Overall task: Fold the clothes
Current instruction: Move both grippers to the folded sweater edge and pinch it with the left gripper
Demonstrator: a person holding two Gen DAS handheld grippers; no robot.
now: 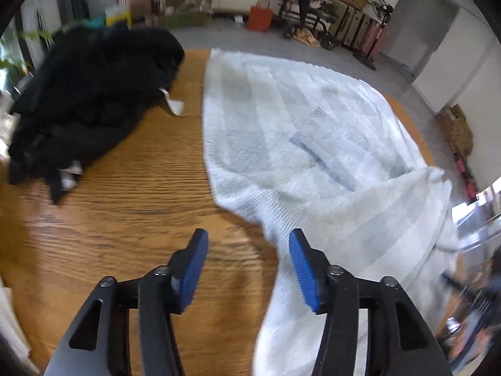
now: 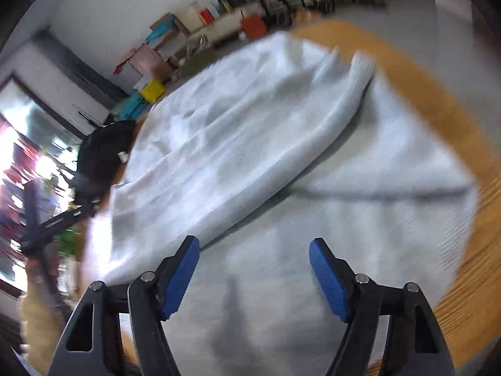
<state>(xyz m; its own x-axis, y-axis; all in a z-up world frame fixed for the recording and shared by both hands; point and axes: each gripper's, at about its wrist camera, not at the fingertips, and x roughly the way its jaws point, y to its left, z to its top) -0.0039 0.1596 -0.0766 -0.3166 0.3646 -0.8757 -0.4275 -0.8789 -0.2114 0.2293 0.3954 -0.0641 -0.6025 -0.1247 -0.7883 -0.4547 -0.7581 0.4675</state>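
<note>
A white knitted garment [image 1: 300, 144] lies spread on the wooden table [image 1: 125, 200], with a faint grey label showing through its middle. One strip of it runs down toward the near edge, under the right finger of my left gripper [image 1: 249, 244]. That gripper is open above the garment's left edge, nothing between its blue pads. In the right wrist view the same white garment [image 2: 250, 144] has a sleeve folded across it. My right gripper [image 2: 255, 246] hovers open over the white cloth, holding nothing.
A heap of black clothes [image 1: 90, 97] with white tags lies at the table's far left, seen also as a black heap [image 2: 100, 156] in the right wrist view. Bare wood [image 2: 469, 250] shows right of the garment. Boxes, bags and a fan stand on the floor behind.
</note>
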